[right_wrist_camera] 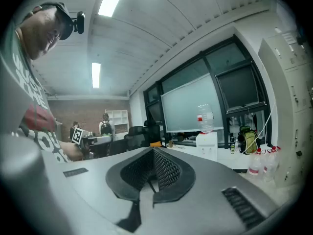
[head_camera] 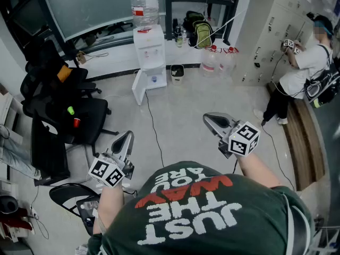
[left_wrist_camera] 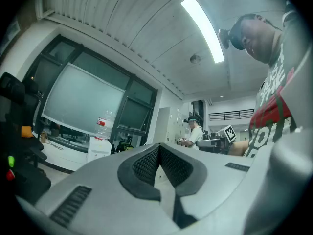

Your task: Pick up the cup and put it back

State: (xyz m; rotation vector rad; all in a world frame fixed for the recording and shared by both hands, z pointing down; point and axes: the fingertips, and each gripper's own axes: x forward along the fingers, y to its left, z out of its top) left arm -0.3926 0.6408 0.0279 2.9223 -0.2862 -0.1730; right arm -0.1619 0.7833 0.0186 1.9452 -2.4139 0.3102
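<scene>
I cannot make out a cup for certain in any view. A small red thing [head_camera: 76, 122] and a green one [head_camera: 70, 110] rest on the black office chair [head_camera: 85, 118] at the left; both also show at the left edge of the left gripper view, the red thing [left_wrist_camera: 9, 175] below the green one [left_wrist_camera: 10, 159]. My left gripper [head_camera: 127, 136] is held over the floor, shut, with nothing between its pads [left_wrist_camera: 146, 163]. My right gripper [head_camera: 208, 119] is level with it to the right, also shut and empty, its pads [right_wrist_camera: 166, 168] meeting at the tip.
A white water dispenser [head_camera: 149, 52] with a bottle on top stands by the far wall, its lower door ajar. A cable [head_camera: 154, 126] runs across the floor. A small bin [head_camera: 177, 72], water jugs [head_camera: 210, 64] and a backpack [head_camera: 202, 33] sit beyond. Another person [head_camera: 303, 68] stands at the lockers [head_camera: 271, 20].
</scene>
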